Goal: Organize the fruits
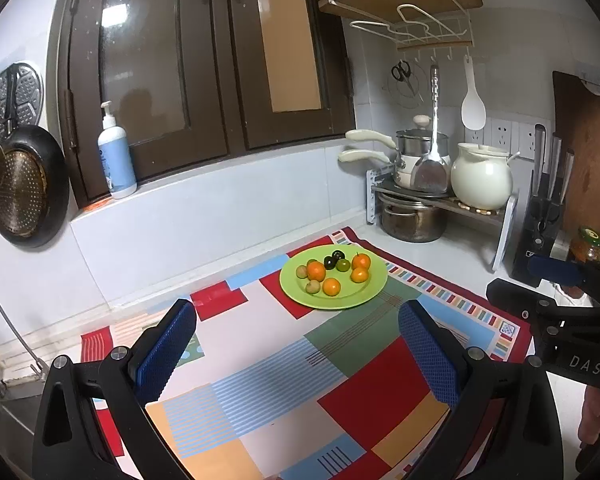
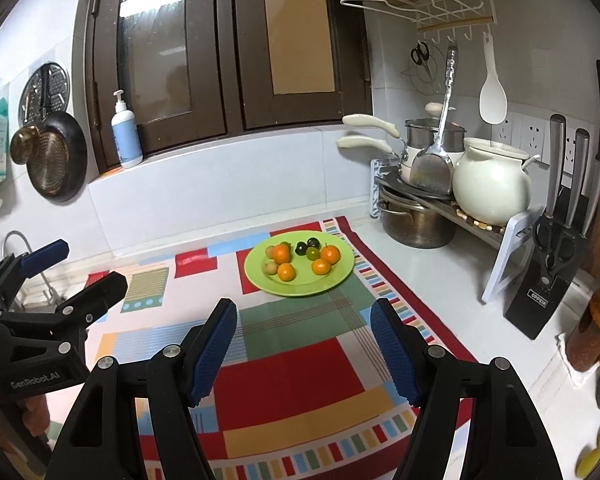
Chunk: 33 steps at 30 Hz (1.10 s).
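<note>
1. Fruits lie together on a green plate: four orange ones, two dark ones, one green one and two pale brownish ones.
2. Plate sits near the far edge of a patchwork cloth that covers the counter, toward the cloth's far right corner.
3. Left gripper hangs over the near part of the cloth, its blue pads standing wide apart with nothing between them.
4. Right gripper is also over the cloth's near part, jaws parted and empty; it is well short of the plate.
5. Pot rack stands at the counter's far right corner, beyond the cloth, with a white pot on it.
6. Knife block stands at the counter's right edge.
7. Soap bottle stands on the window ledge behind the counter.
</note>
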Motion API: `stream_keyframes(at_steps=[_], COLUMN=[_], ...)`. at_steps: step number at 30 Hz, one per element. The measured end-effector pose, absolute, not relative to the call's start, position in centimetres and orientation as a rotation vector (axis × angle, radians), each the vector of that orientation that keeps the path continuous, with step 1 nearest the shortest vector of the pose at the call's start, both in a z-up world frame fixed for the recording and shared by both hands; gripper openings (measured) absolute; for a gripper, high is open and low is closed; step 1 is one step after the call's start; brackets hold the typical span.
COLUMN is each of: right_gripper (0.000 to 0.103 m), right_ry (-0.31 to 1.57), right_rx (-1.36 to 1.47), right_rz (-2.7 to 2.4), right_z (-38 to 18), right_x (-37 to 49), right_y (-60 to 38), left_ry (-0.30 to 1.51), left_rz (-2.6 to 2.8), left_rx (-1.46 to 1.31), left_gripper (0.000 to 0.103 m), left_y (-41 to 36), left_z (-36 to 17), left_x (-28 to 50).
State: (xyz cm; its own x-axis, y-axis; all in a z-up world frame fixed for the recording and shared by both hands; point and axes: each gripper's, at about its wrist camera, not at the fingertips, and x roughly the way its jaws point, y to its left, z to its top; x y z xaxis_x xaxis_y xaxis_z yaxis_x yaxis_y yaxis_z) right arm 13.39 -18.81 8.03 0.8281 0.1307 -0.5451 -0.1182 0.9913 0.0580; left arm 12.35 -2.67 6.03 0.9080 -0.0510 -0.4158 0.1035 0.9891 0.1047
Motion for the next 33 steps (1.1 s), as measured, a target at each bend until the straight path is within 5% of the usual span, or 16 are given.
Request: stream_keyframes(at_steps=[33], right_gripper=[0.07], right_ry=[0.581], right_rx=[0.018], right_rz=[0.13], right_z=[8.3], right_x=[12.8], right_y=[-17.6], left_ry=[0.402], left_rz=[-0.082], left_rx=[0.129], left_gripper=[0.103], left_y=[-1.5], left_z=[6.5], left_x=[11.7])
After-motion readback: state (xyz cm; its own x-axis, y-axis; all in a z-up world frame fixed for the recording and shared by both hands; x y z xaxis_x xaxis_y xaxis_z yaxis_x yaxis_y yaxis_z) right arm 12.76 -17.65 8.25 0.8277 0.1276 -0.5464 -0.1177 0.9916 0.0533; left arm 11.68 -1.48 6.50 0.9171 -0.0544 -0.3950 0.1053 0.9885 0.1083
